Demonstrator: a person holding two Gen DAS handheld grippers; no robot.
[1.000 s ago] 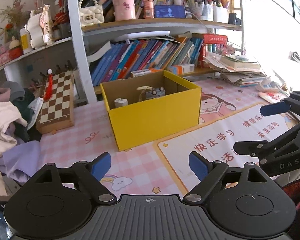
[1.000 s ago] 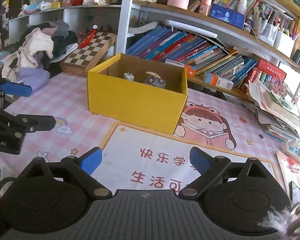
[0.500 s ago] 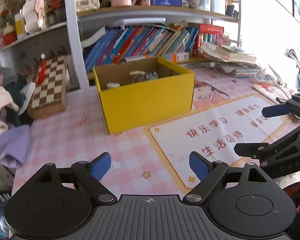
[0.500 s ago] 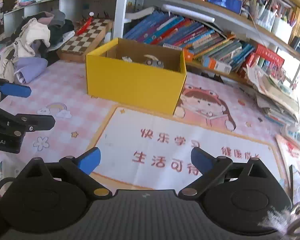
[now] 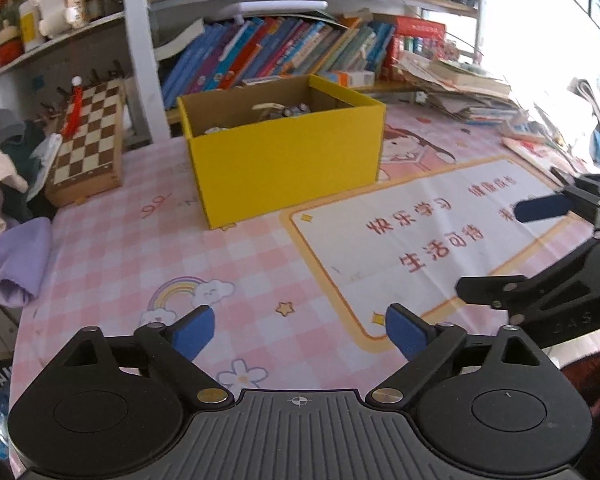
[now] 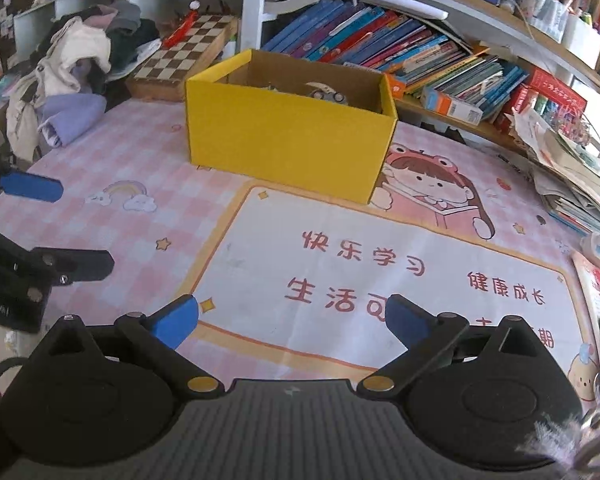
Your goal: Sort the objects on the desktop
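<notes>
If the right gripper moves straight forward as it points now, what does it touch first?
The right gripper is open and empty, aimed over the bare mat. Straight on, it would probably meet the front wall of the yellow box first, though depth is hard to judge.

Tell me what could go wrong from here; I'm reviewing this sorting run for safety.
1. Both hand-held grippers, left and right, hang open and empty close together; the right one shows at the left camera's edge, so they could collide.
2. The yellow box already holds small items; dropping more in could knock them.
3. The paper stack looks loose and could slide if brushed.
</notes>
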